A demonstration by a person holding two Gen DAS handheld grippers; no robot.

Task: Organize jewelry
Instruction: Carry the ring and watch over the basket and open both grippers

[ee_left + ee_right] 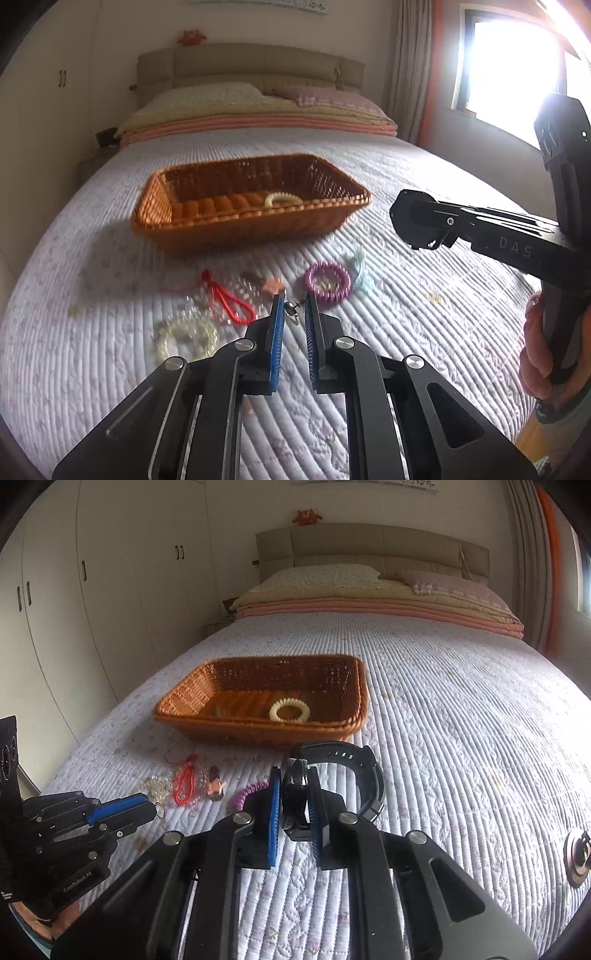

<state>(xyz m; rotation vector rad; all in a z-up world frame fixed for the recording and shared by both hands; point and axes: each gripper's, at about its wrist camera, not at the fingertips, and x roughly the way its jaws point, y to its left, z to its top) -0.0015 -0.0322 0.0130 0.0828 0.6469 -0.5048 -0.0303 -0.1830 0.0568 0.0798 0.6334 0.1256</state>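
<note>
The right gripper (294, 775) has its jaws pinching the body of a black watch (334, 771), whose strap loops up and to the right of the blue pads, above the quilted bed cover (461, 738). The left gripper (294, 303) has its jaws drawn close, with a small metal clasp (293, 314) between the tips; from the right wrist view a small metal ring shows at the tip of that gripper, so it appears held, though the piece is too small and blurred to name. Just beyond the left tips lies a purple coil bracelet (327, 281), with a pale blue tassel (364, 275) touching its right side. To the left of the tips are a small peach star-shaped piece (275, 285), a red cord loop (229, 302), some clear beads and a cream beaded bracelet (188, 336), all loose on the bed cover and close together. Farther off stands a brown wicker basket (243, 236), with a cream coil bracelet (290, 710) lying on its floor near the front wall and a small dark item at its left that cannot be made out. Beyond the basket are folded blankets and pillows (332, 576) against the headboard.
</note>
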